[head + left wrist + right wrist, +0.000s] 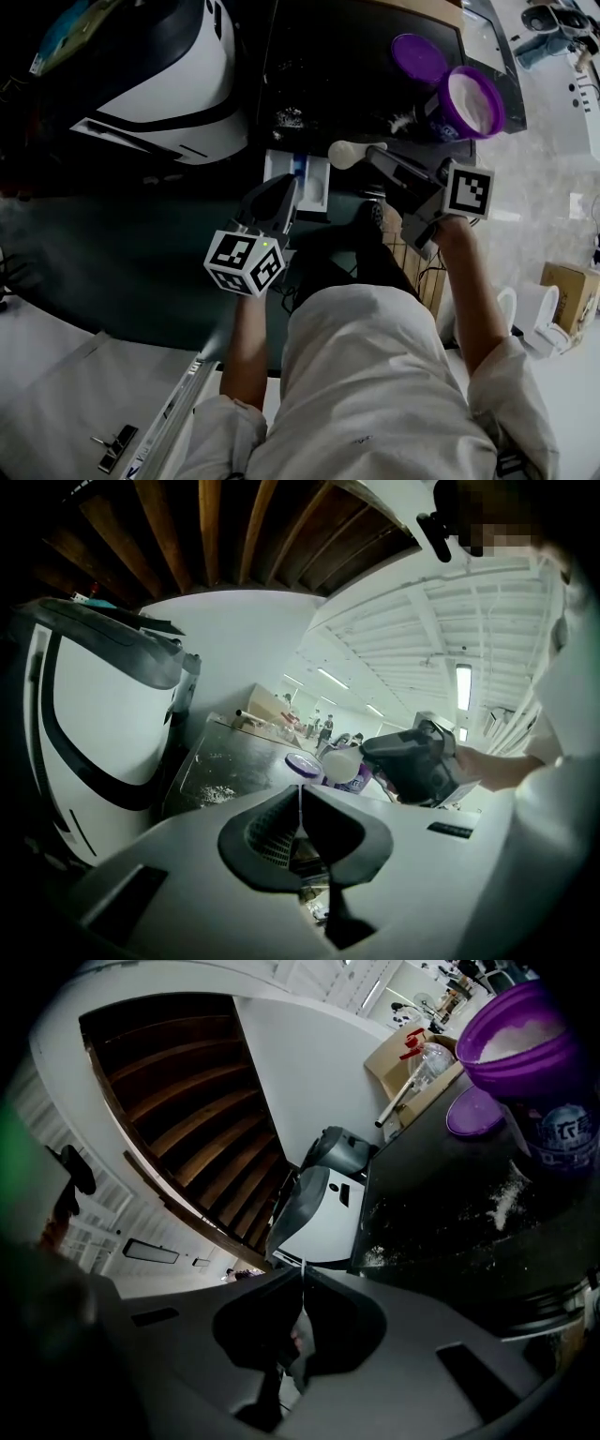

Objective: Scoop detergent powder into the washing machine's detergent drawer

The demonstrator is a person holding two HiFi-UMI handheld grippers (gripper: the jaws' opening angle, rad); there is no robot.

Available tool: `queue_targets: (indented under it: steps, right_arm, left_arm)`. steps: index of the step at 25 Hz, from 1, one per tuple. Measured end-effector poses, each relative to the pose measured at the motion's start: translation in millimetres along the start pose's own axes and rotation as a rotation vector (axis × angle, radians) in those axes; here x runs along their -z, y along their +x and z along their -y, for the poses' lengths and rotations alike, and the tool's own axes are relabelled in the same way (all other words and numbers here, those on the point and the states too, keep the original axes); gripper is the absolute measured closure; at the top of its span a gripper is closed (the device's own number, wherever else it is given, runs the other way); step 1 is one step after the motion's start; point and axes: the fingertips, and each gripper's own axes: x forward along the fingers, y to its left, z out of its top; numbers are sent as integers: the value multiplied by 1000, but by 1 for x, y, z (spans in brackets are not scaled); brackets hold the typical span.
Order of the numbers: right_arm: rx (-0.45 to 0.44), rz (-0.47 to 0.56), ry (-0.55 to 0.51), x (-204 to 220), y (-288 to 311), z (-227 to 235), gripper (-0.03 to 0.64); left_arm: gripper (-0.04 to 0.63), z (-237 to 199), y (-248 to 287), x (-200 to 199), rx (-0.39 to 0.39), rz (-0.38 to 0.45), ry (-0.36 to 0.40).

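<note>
In the head view the white detergent drawer (314,183) stands pulled out from the dark washing machine (356,75). An open purple tub (469,103) of white powder sits on the machine's top at the right, its lid (419,58) lying beside it. My right gripper (375,159) is shut on the handle of a white scoop (349,153), whose bowl hangs just above the drawer's far right corner. The left gripper view shows the scoop (342,761) in front of the tub (356,778). My left gripper (284,192) is at the drawer's left side, jaws shut (300,803), with nothing recognisable between them.
Spilled powder (289,117) dots the machine's top. A white and black appliance (178,84) stands at the left, close to the drawer. The person's body fills the lower middle of the head view. A cardboard box (567,286) lies on the floor at the right.
</note>
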Motion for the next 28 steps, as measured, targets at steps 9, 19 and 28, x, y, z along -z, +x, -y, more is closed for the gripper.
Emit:
queue_targets:
  steps: [9,19,28]
  right_arm:
    - [64,-36,9,26,18,19,606]
    - [99,-73,-41,51,38,44,606]
    - [153,-103,-80,73,47,73,606]
  left_arm:
    - [571,-17,-5,10,-6,9,-33]
    - [571,-34,-8,25,-20,-29,-13]
    - [571,-34,-8,48,-9,-94,-17]
